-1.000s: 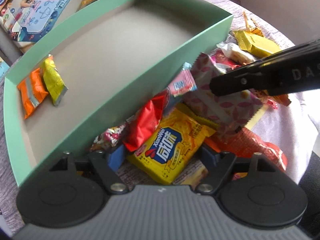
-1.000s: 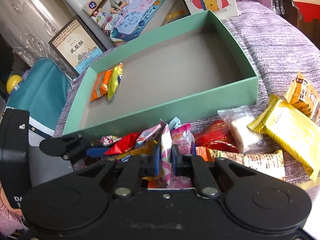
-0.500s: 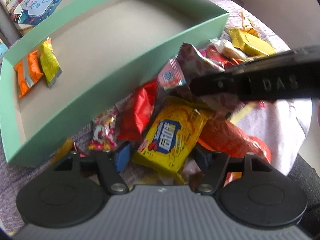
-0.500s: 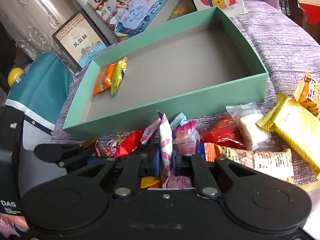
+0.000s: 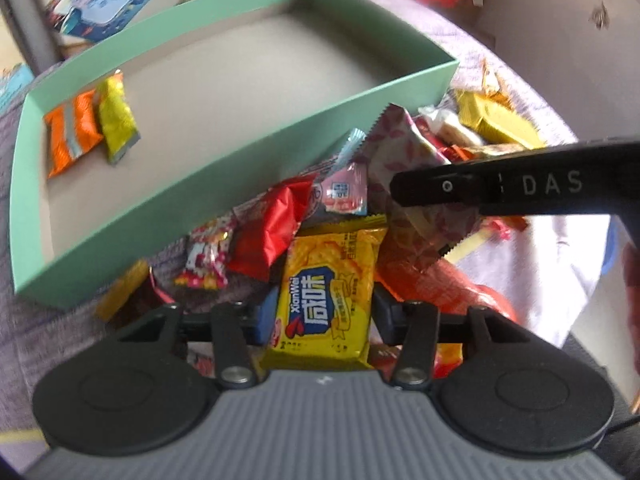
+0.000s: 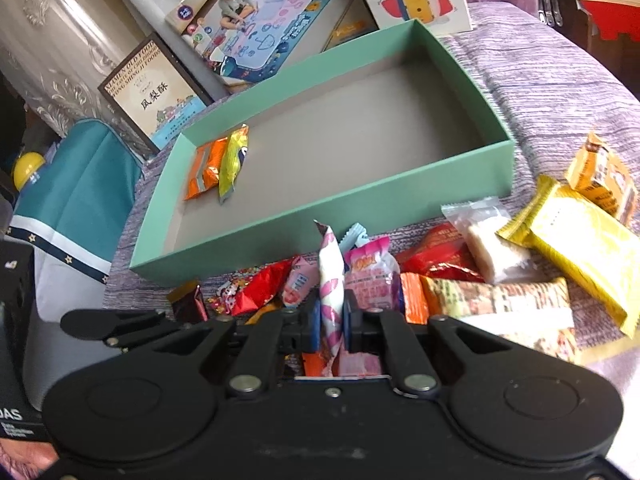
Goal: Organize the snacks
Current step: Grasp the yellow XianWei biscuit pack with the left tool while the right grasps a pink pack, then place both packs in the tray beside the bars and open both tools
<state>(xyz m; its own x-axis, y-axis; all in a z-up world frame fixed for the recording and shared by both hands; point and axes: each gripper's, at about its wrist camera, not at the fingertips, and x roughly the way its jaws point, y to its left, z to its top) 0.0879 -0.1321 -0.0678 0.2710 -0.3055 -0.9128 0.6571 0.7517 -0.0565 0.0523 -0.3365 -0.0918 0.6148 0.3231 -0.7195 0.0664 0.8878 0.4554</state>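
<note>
The left gripper (image 5: 322, 314) has drawn its jaws in from a wide spread and is closing on the yellow cracker packet (image 5: 324, 292), which now stands squarely between the blue pads; whether they press on it is hard to tell. More of the green box (image 5: 256, 168) near wall shows in the left wrist view than before. The pink-and-white packet (image 6: 332, 280) clamped in the right gripper (image 6: 331, 320) stands higher against that near wall than a second ago.
</note>
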